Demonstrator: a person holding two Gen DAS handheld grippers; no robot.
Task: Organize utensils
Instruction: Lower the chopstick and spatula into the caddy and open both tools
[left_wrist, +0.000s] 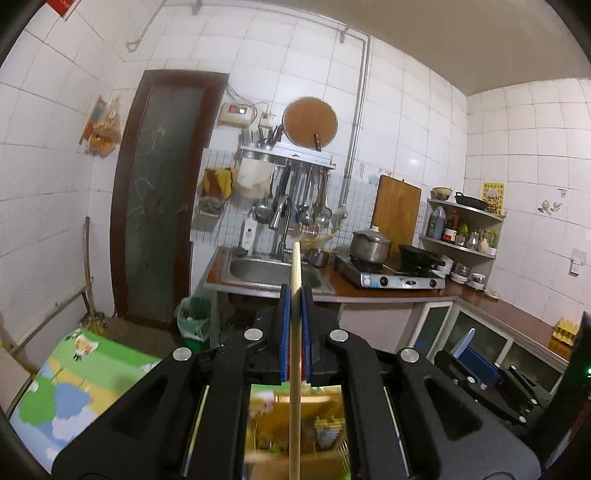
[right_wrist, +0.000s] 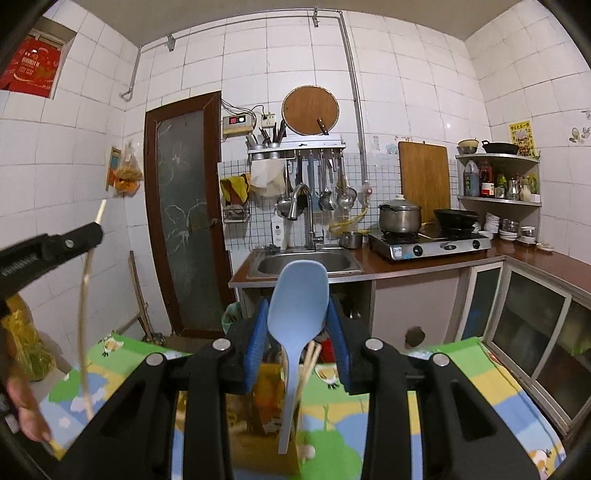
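Observation:
My left gripper (left_wrist: 295, 295) is shut on a pale wooden chopstick (left_wrist: 294, 387) that runs straight up between the blue pads, well above the table. In the right wrist view the same gripper (right_wrist: 79, 236) shows at the left, with the chopstick (right_wrist: 86, 295) blurred. My right gripper (right_wrist: 298, 308) is shut on a light blue spoon (right_wrist: 299, 291), bowl up and handle hanging down. It also appears low on the right in the left wrist view (left_wrist: 474, 356). Below both lies a wooden utensil box (right_wrist: 266, 398) with more chopsticks (right_wrist: 311, 356) sticking out.
A cartoon-print mat (right_wrist: 480, 373) covers the table beneath. A hand (right_wrist: 26, 406) shows at the lower left. Across the room are a steel sink (right_wrist: 304, 262), a gas stove (right_wrist: 432, 242) with a pot, a rack of hanging ladles (right_wrist: 321, 184), a dark door (right_wrist: 184, 214) and a green bin (left_wrist: 194, 317).

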